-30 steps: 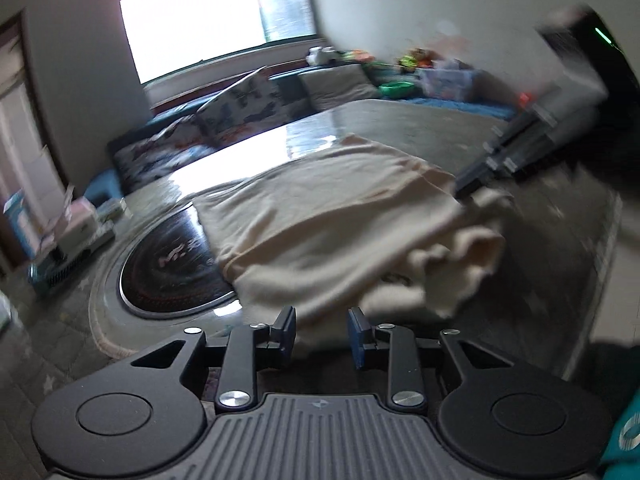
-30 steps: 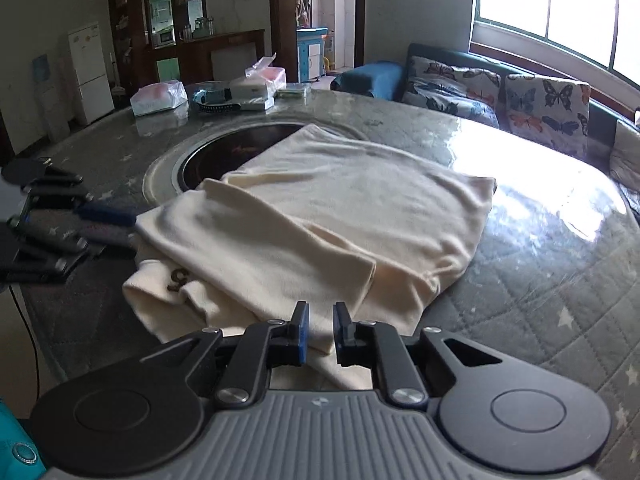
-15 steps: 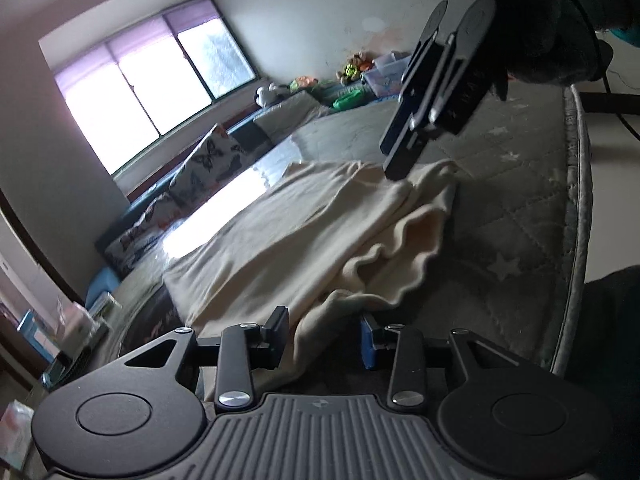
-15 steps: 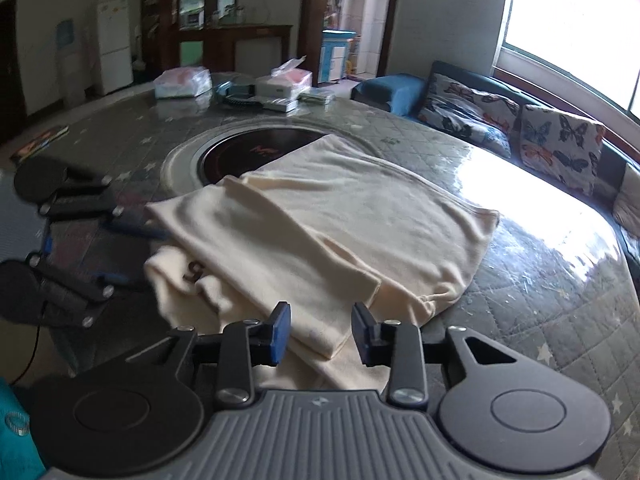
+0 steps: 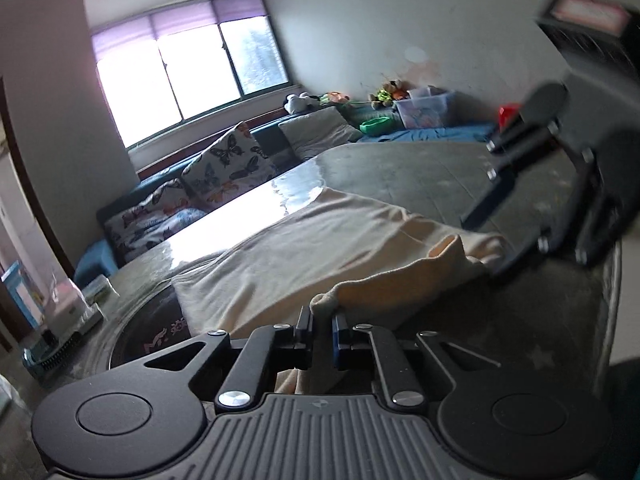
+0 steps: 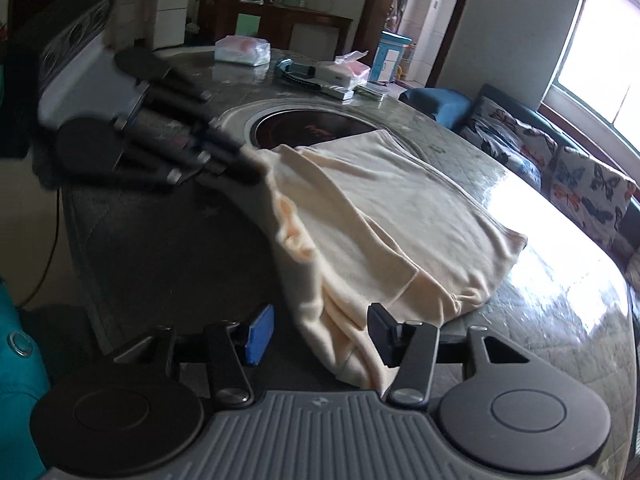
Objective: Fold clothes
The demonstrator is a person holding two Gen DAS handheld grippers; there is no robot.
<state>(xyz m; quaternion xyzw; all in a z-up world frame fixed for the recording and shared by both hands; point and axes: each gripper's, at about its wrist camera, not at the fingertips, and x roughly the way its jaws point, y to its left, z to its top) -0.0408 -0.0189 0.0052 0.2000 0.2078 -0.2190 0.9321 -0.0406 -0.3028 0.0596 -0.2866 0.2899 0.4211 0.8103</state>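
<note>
The left tool (image 5: 322,322) has just pinched shut on the near corner of the cream shirt (image 6: 384,216), while the right tool (image 6: 320,334) has just opened wide around its other end without gripping, so the next fold can start.

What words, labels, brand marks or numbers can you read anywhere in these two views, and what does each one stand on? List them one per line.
"Mr." in pale script, on the black glass cooktop sunk in the table; the characters after it are too blurred to read.
Red lettering on the same cooktop in the right wrist view: too small to read.
Print on the tissue packs and the blue-and-white box: unreadable.
</note>
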